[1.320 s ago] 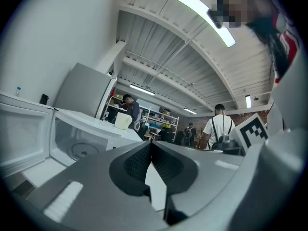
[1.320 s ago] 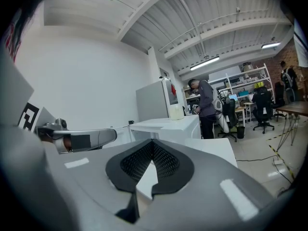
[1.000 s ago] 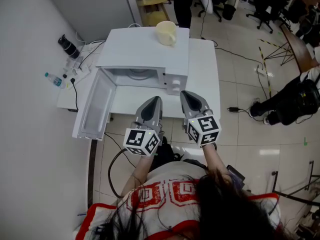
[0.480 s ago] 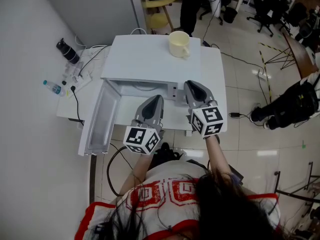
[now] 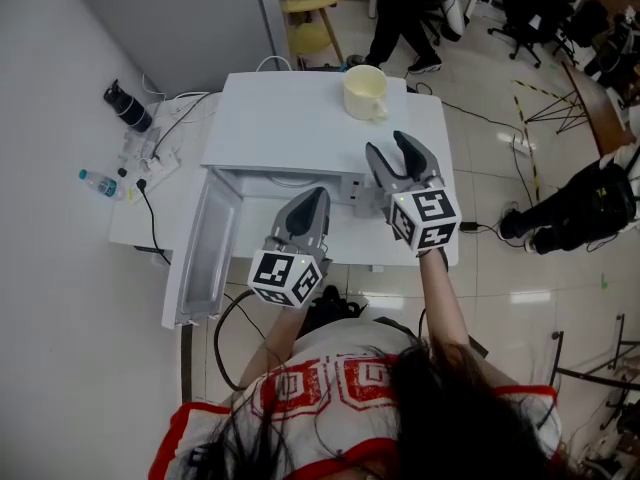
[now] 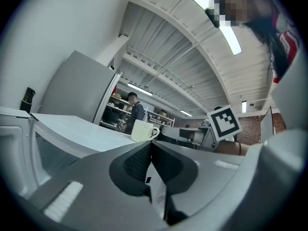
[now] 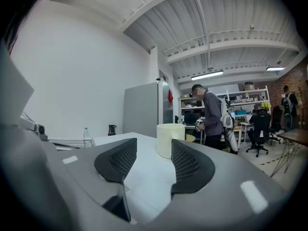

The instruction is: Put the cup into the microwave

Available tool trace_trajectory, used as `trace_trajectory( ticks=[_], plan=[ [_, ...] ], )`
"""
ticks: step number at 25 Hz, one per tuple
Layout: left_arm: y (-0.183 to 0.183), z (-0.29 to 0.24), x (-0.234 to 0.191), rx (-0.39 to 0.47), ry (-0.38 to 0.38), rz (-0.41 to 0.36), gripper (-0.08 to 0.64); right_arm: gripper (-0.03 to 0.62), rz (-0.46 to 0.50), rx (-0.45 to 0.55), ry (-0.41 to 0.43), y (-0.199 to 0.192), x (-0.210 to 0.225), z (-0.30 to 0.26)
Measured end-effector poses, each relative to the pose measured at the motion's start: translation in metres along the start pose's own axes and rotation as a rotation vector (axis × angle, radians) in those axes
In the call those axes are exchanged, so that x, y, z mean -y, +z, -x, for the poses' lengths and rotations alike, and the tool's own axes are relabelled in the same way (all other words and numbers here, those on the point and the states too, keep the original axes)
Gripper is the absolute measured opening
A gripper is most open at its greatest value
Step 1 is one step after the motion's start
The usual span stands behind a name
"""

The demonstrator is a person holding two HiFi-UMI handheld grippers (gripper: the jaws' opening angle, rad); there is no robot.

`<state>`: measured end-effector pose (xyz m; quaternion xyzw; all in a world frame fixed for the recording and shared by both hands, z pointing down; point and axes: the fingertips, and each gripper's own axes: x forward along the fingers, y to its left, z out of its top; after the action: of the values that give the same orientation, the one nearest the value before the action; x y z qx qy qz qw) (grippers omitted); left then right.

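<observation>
Reach step: right tool (image 5: pixel 398 148), jaws just spreading and empty, aimed at cup (image 5: pixel 365 92) atop microwave (image 5: pixel 290 128), upper centre; left tool (image 5: pixel 312 200) was pressed together; next probably straddle cup.

Water bottle (image 5: pixel 100 182) and dark flask (image 5: pixel 127 106) at the left of the white table (image 5: pixel 128 223); yellow stool (image 5: pixel 316 38) beyond.

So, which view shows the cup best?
The head view: the whole cup with its handle, on the microwave. The right gripper view shows it nearer, handle unseen; the left gripper view shows it small.
</observation>
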<state>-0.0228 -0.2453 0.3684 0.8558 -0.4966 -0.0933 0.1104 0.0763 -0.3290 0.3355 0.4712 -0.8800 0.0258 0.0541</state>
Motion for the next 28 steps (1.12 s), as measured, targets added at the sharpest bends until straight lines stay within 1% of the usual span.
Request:
trace_trajectory(
  ticks=[2, 5, 8, 10, 14, 20, 24, 28],
  plan=[
    [0.0, -0.001, -0.002, -0.001, -0.004, 0.004, -0.002, 0.231, 0.005, 0.003, -0.016, 0.005, 0.008, -0.009],
    [0.0, -0.003, -0.004, -0.004, -0.014, 0.006, -0.002, 0.322, 0.011, -0.002, -0.022, 0.011, 0.019, -0.025],
    [0.0, -0.004, -0.006, -0.007, -0.02, 0.003, -0.002, 0.412, 0.022, -0.014, -0.001, 0.015, 0.025, -0.044],
    [0.0, -0.005, -0.009, -0.008, -0.02, 0.004, -0.002, 0.437, 0.04, -0.034, 0.008, 0.015, 0.028, -0.057],
    [0.003, -0.007, -0.018, -0.003, -0.013, 0.008, -0.002, 0.443, 0.064, -0.077, 0.003, 0.013, 0.037, -0.082],
    [0.005, -0.009, -0.027, -0.001, -0.008, 0.004, -0.002, 0.448, 0.027, -0.096, 0.0, 0.012, 0.048, -0.104],
    [0.008, -0.011, -0.032, 0.001, -0.001, 0.0, -0.002, 0.448, 0.022, -0.114, 0.002, 0.009, 0.05, -0.114],
    [0.009, -0.012, -0.034, 0.001, -0.003, 0.0, -0.002, 0.448, -0.008, -0.124, 0.005, 0.008, 0.051, -0.122]
  ],
)
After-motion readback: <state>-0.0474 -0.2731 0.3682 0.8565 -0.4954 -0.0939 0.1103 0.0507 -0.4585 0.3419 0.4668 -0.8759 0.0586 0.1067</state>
